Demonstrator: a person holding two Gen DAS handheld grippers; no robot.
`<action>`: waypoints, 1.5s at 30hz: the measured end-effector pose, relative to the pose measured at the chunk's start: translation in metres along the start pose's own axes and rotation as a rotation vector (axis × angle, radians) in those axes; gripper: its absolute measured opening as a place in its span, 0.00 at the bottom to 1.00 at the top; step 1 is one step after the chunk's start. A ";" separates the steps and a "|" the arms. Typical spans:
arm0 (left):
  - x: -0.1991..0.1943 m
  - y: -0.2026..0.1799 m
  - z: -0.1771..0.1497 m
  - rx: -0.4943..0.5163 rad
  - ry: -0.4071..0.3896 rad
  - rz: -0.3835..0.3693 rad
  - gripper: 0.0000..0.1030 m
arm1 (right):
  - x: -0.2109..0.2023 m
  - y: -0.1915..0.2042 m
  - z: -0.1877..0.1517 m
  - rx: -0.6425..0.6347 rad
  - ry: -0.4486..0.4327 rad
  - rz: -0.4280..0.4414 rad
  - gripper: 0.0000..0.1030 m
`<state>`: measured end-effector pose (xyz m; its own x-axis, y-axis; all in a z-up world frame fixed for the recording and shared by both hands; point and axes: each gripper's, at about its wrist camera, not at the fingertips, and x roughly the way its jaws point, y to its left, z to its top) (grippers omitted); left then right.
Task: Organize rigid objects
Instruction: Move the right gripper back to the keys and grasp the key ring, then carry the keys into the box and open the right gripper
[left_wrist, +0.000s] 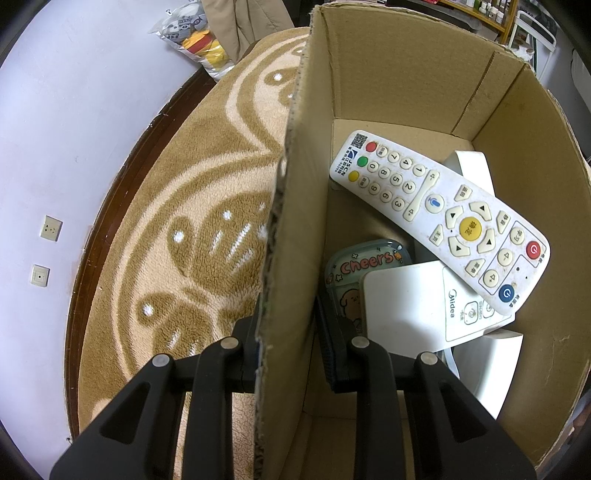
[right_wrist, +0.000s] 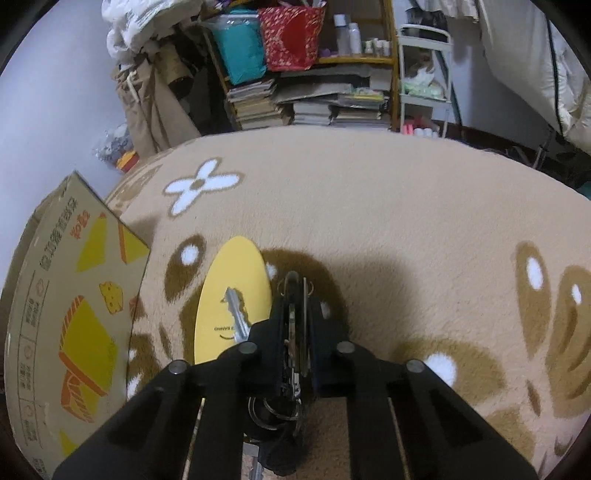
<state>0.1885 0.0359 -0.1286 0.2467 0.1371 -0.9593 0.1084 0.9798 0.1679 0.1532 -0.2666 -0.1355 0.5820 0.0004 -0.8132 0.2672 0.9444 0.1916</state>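
Left gripper (left_wrist: 295, 350) astride box wall (left_wrist: 291, 229), right gripper (right_wrist: 295, 325) around keys (right_wrist: 293, 332).

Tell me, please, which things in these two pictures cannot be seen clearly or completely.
- Left wrist view: the Cheers case is partly covered by the Midea remote; the white items under the remotes cannot be identified.
- Left wrist view: whether the left gripper actually pinches the box wall is unclear.
- Right wrist view: the key bunch is mostly hidden between the right gripper's fingers.
- Right wrist view: print on the yellow disc is too small.

Tan patterned rug (right_wrist: 369, 206), stacked books (right_wrist: 306, 103), wall sockets (left_wrist: 50, 228), red bag (right_wrist: 291, 37)
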 end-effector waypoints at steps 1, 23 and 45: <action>0.000 0.000 0.000 0.000 0.000 0.000 0.23 | -0.002 -0.001 0.001 0.009 -0.008 0.005 0.12; -0.001 0.001 -0.002 0.004 -0.001 0.003 0.23 | -0.074 0.086 0.037 -0.106 -0.191 0.229 0.12; 0.000 0.001 0.000 -0.003 0.000 -0.001 0.23 | -0.069 0.181 -0.004 -0.327 -0.117 0.342 0.12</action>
<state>0.1886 0.0373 -0.1282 0.2467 0.1362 -0.9595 0.1062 0.9803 0.1665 0.1585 -0.0949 -0.0467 0.6816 0.3095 -0.6631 -0.1987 0.9504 0.2394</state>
